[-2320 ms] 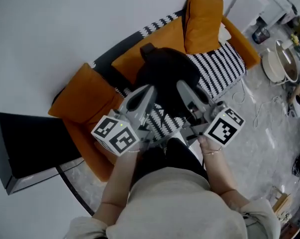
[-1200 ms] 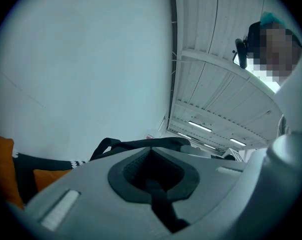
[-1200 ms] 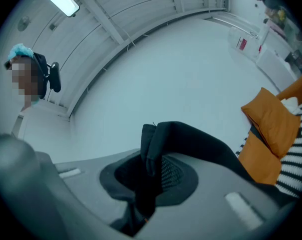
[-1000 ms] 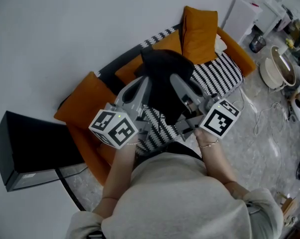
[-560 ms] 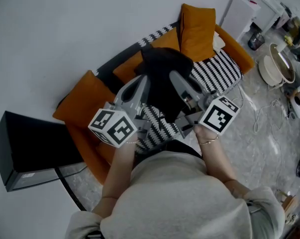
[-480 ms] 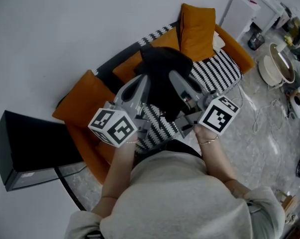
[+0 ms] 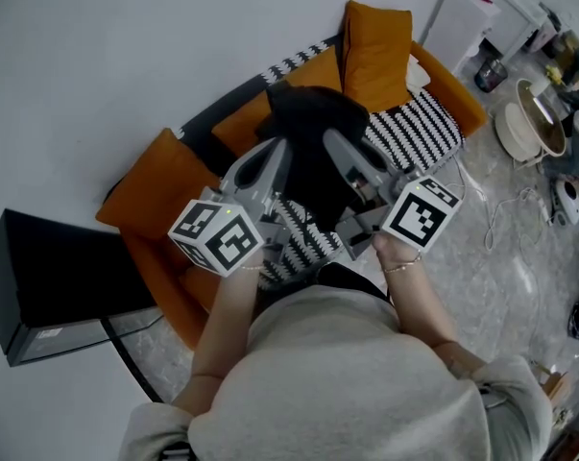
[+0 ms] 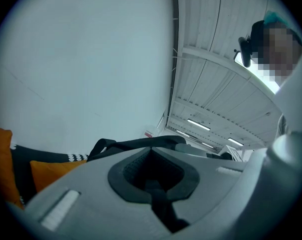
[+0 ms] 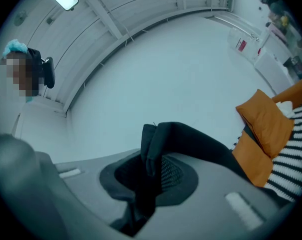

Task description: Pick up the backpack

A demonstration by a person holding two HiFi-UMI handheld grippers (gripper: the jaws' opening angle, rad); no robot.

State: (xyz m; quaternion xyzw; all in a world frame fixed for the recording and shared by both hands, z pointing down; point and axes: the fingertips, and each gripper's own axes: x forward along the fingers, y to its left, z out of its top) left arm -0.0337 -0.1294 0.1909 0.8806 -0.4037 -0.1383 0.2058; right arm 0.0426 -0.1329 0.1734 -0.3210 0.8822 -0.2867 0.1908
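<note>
The black backpack (image 7: 313,128) hangs in front of me above the orange sofa (image 7: 155,195), held between both grippers. My left gripper (image 7: 273,154) reaches into its left side and my right gripper (image 7: 333,144) into its right side; the fingertips are hidden against the dark fabric. In the left gripper view the left gripper (image 8: 153,176) is shut on a thin black strap (image 8: 140,144) that runs across the jaws. In the right gripper view the right gripper (image 9: 151,176) is shut on a folded black strap (image 9: 163,136) that rises out of the jaws.
A black-and-white striped blanket (image 7: 419,128) covers the sofa seat, with orange cushions (image 7: 375,36) at its far end. A black box (image 7: 54,281) stands at the left. A white pot (image 7: 524,123), a white cabinet (image 7: 476,12) and a thin cable (image 7: 495,224) are on the marble floor at the right.
The backpack has come up off the sofa seat since the earliest frame. Over the last second both grippers and the bag have barely moved.
</note>
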